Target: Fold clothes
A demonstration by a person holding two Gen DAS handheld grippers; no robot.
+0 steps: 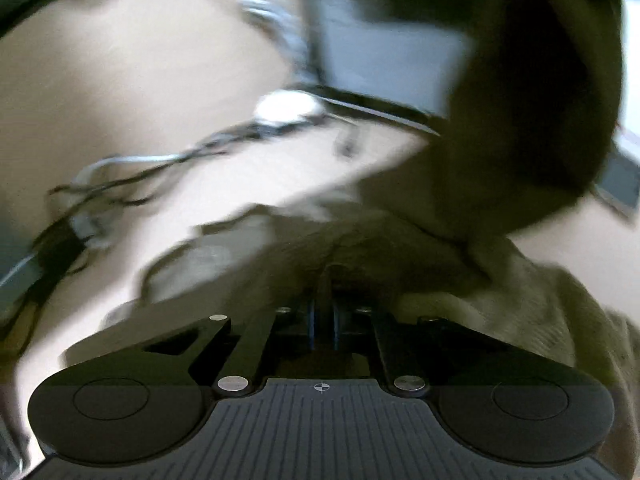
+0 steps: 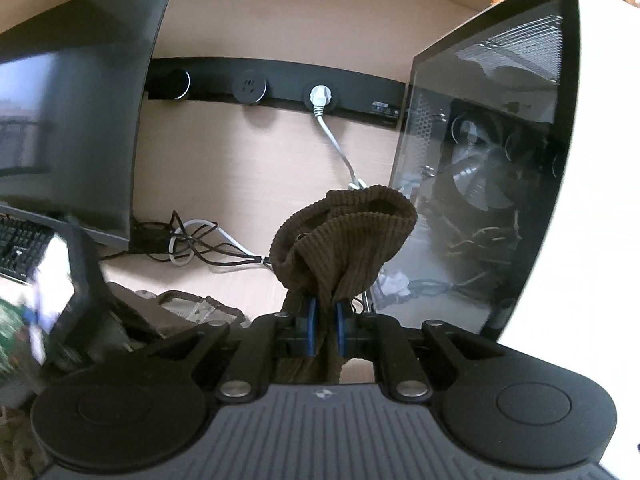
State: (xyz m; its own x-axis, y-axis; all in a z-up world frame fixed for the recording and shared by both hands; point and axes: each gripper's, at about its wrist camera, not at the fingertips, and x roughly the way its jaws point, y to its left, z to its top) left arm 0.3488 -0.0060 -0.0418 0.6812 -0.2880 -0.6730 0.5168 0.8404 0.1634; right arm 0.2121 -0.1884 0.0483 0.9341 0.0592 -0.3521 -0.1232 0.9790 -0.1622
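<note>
A brown ribbed garment [image 2: 344, 232] bunches up above my right gripper [image 2: 325, 312], which is shut on it between its blue pads and held above the desk. The left wrist view is blurred. There the same brown garment [image 1: 520, 120] hangs as a dark mass at the upper right and spreads over the beige desk [image 1: 120, 80]. My left gripper [image 1: 325, 280] has its fingers close together, and folds of the cloth converge on its tips, so it is shut on the garment.
A dark monitor [image 2: 72, 120] stands at the left and a glass-sided computer case [image 2: 488, 180] at the right. A black socket rail [image 2: 280, 88] with a white plug runs along the back. Tangled cables [image 2: 192, 244], a keyboard [image 2: 16, 248] and a pale patterned cloth [image 2: 188, 308] lie nearby.
</note>
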